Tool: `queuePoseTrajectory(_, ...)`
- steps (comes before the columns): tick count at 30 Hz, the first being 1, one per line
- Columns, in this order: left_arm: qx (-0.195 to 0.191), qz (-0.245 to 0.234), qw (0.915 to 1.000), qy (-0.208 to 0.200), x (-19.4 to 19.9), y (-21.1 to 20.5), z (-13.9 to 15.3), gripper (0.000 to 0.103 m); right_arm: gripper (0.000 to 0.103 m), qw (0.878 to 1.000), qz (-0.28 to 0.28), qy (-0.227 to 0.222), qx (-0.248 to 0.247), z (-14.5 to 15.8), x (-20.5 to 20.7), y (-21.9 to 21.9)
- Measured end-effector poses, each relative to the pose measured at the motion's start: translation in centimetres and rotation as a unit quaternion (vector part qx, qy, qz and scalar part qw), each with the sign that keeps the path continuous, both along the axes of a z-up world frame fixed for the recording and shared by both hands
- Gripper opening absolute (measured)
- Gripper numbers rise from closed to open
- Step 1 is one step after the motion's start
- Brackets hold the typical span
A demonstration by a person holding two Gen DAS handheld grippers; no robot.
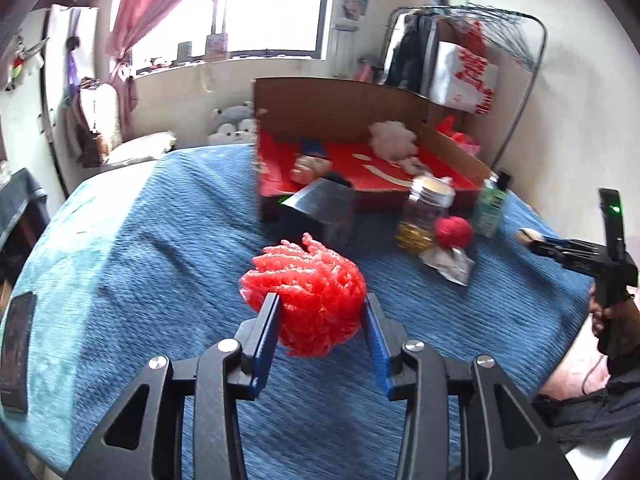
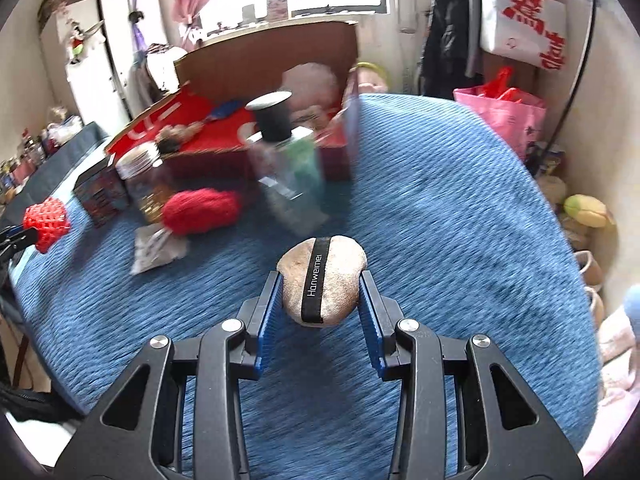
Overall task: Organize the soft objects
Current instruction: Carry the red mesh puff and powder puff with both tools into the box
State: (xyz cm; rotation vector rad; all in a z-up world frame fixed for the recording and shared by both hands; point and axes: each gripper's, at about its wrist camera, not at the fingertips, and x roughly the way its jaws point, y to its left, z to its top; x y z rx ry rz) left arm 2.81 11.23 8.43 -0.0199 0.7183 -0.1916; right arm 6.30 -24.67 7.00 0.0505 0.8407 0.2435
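Observation:
My left gripper [image 1: 320,304] is shut on a red mesh bath pouf [image 1: 306,292] and holds it above the blue bedspread. The pouf also shows at the left edge of the right wrist view [image 2: 46,216]. My right gripper [image 2: 320,284] is shut on a beige powder puff [image 2: 322,280] with a black strap. That gripper shows at the right of the left wrist view [image 1: 530,238]. A cardboard box with a red lining [image 1: 360,168] stands behind on the bed and holds a white fluffy item [image 1: 392,138] and other soft things. A red yarn ball [image 1: 454,232] lies in front of it.
Between the grippers and the box stand a dark tin [image 1: 324,208], a glass jar [image 1: 424,212], a clear bottle with a black cap [image 2: 286,160] and a crumpled wrapper [image 1: 448,262]. A phone [image 1: 16,350] lies at the bed's left edge. A pink bag [image 2: 504,114] stands beyond the bed.

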Motion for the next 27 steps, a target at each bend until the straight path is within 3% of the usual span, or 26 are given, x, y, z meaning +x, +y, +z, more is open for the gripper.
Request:
queuePoseTrajectory(8,-0.003,0.020,0.9998,0.001,4.5,2.8,0.7,0.042,0.036,1.000,-0.028,-0.005,-0.009,1.2,4.0,-2.5)
queuePoseTrajectory(15,0.008,0.002,0.9997,-0.021,8.4,3.0,3.5,0.042,0.036,0.999,-0.029,-0.024,-0.003,3.7,8.0,-3.5)
queuePoseTrajectory(21,0.003,-0.049,0.9982,-0.036,12.5,1.8,6.8,0.042,0.036,0.999,0.014,-0.041,0.014,6.6,12.0,-2.8)
queuePoseTrajectory(27,0.010,-0.119,0.9926,-0.022,17.3,-1.7,8.4,0.042,0.036,0.996,0.082,-0.033,0.022,8.4,16.6,0.0)
